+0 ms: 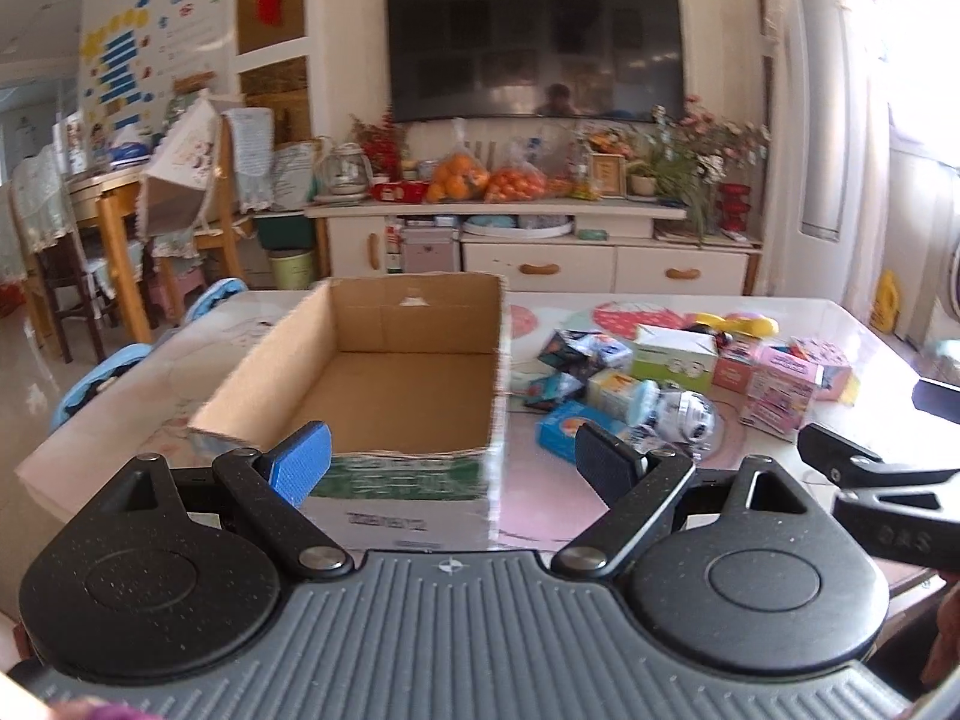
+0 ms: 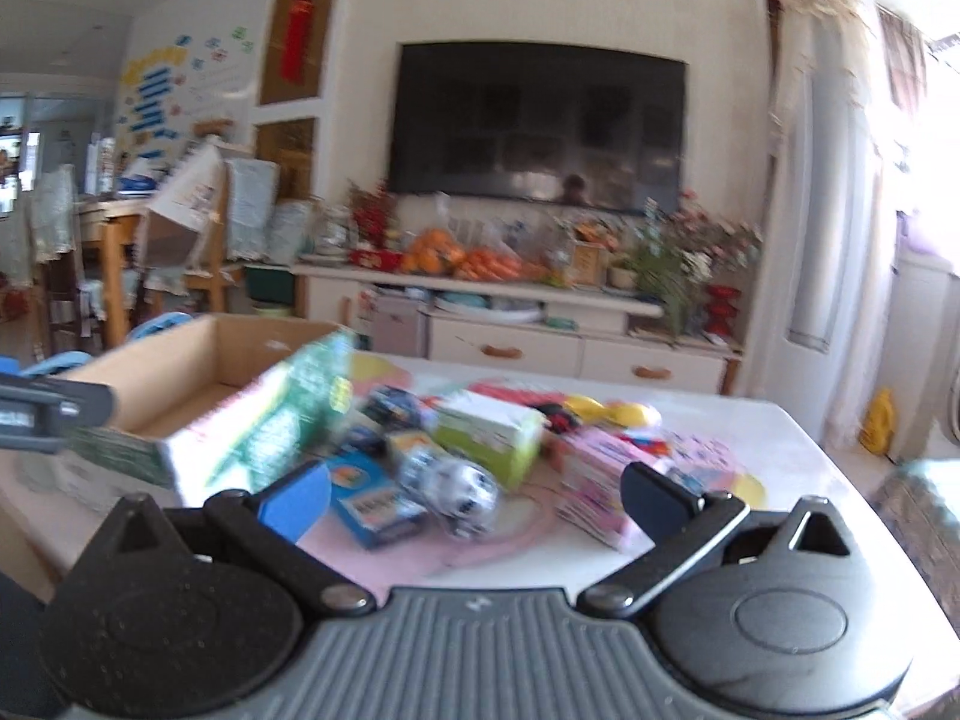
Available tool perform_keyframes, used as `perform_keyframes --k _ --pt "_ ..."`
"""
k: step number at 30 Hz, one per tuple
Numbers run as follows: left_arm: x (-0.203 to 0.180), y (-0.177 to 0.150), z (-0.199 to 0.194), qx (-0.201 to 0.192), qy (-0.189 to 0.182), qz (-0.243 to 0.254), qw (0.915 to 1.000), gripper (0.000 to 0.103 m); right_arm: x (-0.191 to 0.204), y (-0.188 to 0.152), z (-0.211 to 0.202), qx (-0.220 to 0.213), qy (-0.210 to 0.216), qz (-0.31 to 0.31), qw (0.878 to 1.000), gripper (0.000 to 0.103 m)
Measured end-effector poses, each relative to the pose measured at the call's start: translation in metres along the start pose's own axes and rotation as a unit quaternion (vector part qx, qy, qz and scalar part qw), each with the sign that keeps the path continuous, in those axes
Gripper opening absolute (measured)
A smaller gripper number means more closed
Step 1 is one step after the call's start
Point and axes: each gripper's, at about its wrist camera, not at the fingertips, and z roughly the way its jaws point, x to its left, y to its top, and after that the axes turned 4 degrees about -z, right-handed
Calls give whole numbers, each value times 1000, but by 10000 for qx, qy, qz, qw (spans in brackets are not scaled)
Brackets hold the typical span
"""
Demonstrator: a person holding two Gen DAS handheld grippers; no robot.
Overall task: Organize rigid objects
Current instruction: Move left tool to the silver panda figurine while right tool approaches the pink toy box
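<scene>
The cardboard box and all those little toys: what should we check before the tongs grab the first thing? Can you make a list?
1. Cardboard box open on top with nothing seen inside: ok.
2. Left tongs open and holding nothing: ok.
3. Right tongs open and holding nothing: ok.
4. Things to sort are out on the table beside the box, such as the blue box, the green box and the pink box: ok.
5. Nearest item sits free of its neighbours: not ok, the blue box is crowded by a clear wrapped toy.
6. Right wrist view sharp enough to aim: not ok, it is blurred.
</scene>
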Motion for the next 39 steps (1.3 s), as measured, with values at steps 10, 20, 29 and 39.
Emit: perform_keyframes --k 10,20,29,39 --pt "-52 -4 46 234 -938 802 9921 103 -71 -37 53 602 -383 762 9945 102" --pt "-90 -19 107 668 -1368 1243 9805 103 -117 -37 111 826 -279 1153 9895 102" --pt "-110 -16 141 854 -1367 1368 9774 103 -125 -30 143 920 -142 1035 9903 102" --pt "-114 -11 152 1129 -1211 1486 9749 103 -126 -24 175 1123 149 859 9898 102"
